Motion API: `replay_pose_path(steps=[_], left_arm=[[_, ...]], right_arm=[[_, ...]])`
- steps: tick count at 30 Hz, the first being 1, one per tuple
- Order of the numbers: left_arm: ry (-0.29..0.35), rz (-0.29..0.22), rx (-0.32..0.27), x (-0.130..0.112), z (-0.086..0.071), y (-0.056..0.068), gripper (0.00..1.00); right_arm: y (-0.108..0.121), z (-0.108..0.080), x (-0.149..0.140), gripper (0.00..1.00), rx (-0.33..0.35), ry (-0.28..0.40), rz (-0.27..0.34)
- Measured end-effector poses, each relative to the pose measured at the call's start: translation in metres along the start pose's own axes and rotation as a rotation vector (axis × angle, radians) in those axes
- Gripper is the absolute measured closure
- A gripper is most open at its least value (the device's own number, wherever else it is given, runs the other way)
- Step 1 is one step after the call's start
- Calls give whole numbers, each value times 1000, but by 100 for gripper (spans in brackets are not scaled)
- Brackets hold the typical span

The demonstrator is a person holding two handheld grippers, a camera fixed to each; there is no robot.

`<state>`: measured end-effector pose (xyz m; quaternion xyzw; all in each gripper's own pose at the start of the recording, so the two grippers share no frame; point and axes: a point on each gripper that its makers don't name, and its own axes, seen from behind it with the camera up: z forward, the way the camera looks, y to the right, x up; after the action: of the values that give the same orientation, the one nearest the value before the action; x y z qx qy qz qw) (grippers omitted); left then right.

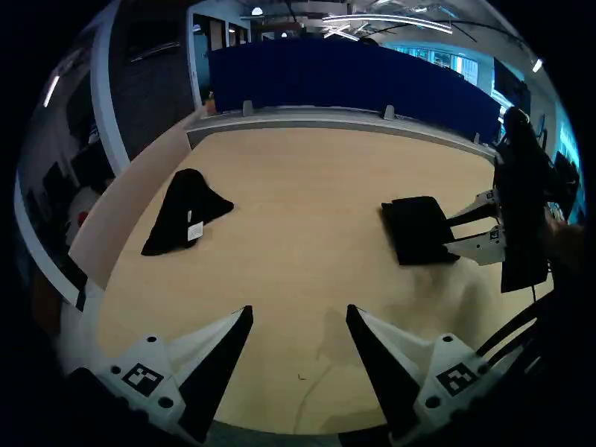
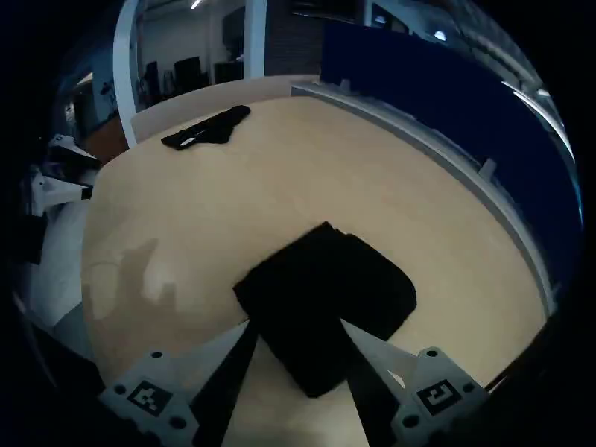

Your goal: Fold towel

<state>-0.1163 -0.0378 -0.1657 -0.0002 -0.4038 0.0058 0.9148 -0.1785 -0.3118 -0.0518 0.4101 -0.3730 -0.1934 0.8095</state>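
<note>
Left claw [image 1: 299, 307] spread above pale wooden desk [image 1: 313, 179]; right claw [image 2: 299, 322] spread, dark fingertips [image 2: 246, 346] hard to separate from folded black towel [image 2: 335, 283].

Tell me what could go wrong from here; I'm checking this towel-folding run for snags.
1. The right gripper hangs open over the near end of the folded towel; pulling away carelessly could catch a layer and undo the fold.
2. The other black cloth lies bunched close to the edge of the table; a sloppy grab by the open left gripper might nudge it off.
</note>
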Motion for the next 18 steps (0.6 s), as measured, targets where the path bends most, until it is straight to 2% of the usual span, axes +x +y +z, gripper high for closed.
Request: replay_pose_path(steps=[3, 10, 15, 18], left_arm=[[3, 0, -3, 2, -1, 0, 7], [3, 3, -11, 3, -1, 3, 7], [3, 8, -18, 2, -2, 7, 7], [2, 7, -21, 2, -3, 9, 7]], right_arm=[[8, -9, -21, 26, -28, -27, 19], [15, -9, -63, 28, -52, -85, 74], [17, -3, -73, 35, -50, -99, 104], [18, -1, -75, 44, -51, -100, 115]])
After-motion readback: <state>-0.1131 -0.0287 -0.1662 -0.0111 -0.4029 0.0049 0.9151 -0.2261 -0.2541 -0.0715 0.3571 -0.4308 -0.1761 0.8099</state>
